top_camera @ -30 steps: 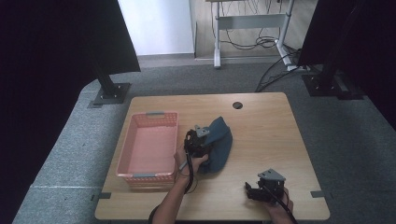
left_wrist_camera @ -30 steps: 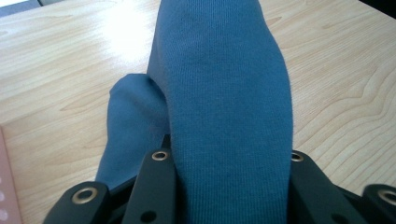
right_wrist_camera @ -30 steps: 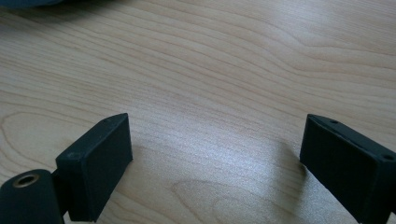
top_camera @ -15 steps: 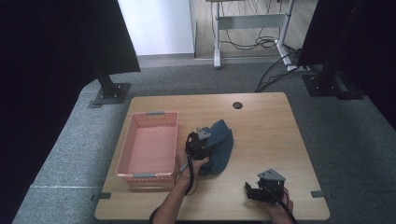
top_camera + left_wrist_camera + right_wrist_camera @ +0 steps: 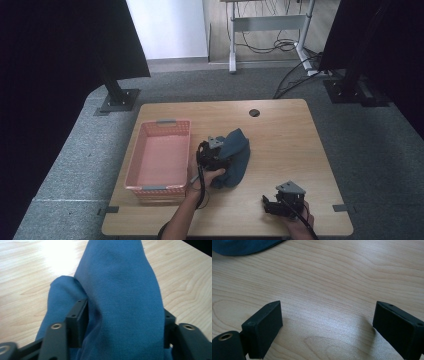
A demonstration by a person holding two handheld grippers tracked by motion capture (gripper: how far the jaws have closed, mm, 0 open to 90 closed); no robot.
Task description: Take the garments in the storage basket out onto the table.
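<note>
Cloth, a blue knit piece [image 5: 234, 157], lies bunched on the table [image 5: 280, 135] near its middle, just right of the pink basket [image 5: 159, 156] and apart from it. In the left gripper view the fabric [image 5: 120, 290] rises in a thick fold between the two black jaws, with a second lobe spilling out to the left onto bare wood.

The left hand-held gripper [image 5: 214, 156] sits at the cloth's left edge, and its jaws have just been opening: they now stand spread with the fold still between them. The cloth fills the gap, though the pads look to have let go rather than to be squeezing it. The step in hand reads as a release, either after setting the cloth down or to take a better hold.

The right hand-held gripper [image 5: 284, 201] rests low at the near right edge of the table, well apart from the cloth. Its jaws [image 5: 324, 327] are spread wide over bare wood with nothing between them.

If the basket is where the cloth belongs, the next move likely calls for closing again on a thicker gather, so no lobe trails, then lifting clear of the basket's rim before carrying it left. The idle right one could pinch the loose lobe.
</note>
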